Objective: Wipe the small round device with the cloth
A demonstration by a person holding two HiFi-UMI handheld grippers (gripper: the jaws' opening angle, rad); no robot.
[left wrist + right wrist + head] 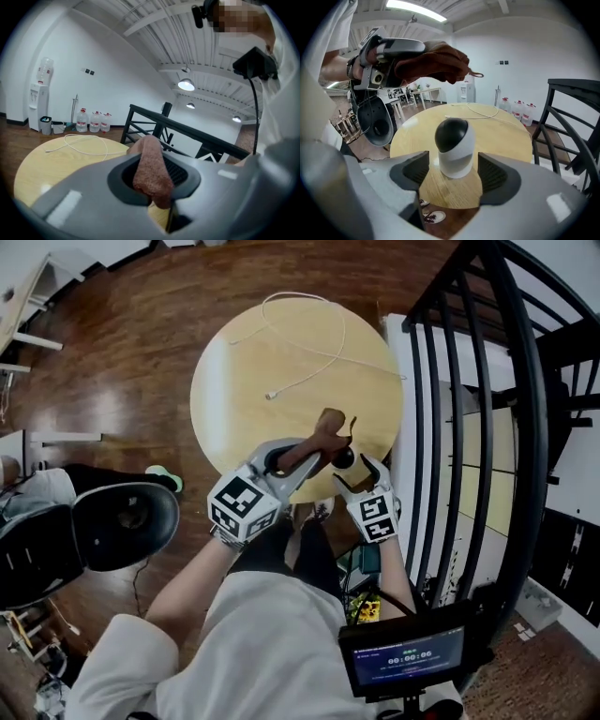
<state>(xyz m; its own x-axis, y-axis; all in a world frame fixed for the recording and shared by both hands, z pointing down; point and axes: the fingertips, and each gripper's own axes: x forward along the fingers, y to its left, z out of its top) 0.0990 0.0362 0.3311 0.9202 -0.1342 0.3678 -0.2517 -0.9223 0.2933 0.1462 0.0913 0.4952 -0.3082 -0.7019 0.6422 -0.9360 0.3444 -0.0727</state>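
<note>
Brown terry cloth [149, 161] pinched in closed left gripper [152, 180], just up-left of small white-and-black domed device [453, 147] standing upright, untouched, between open jaws of right gripper [453, 169].

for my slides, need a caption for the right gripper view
Right gripper, jaws open around the small round device on the table, left gripper holding the cloth above

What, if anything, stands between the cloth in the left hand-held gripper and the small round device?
Nothing visible does. In the right gripper view the cloth, clamped in the left hand-held gripper, hangs above the device with only air between. The right hand-held gripper's open jaws flank the device's sides; its dark top is free.
</note>
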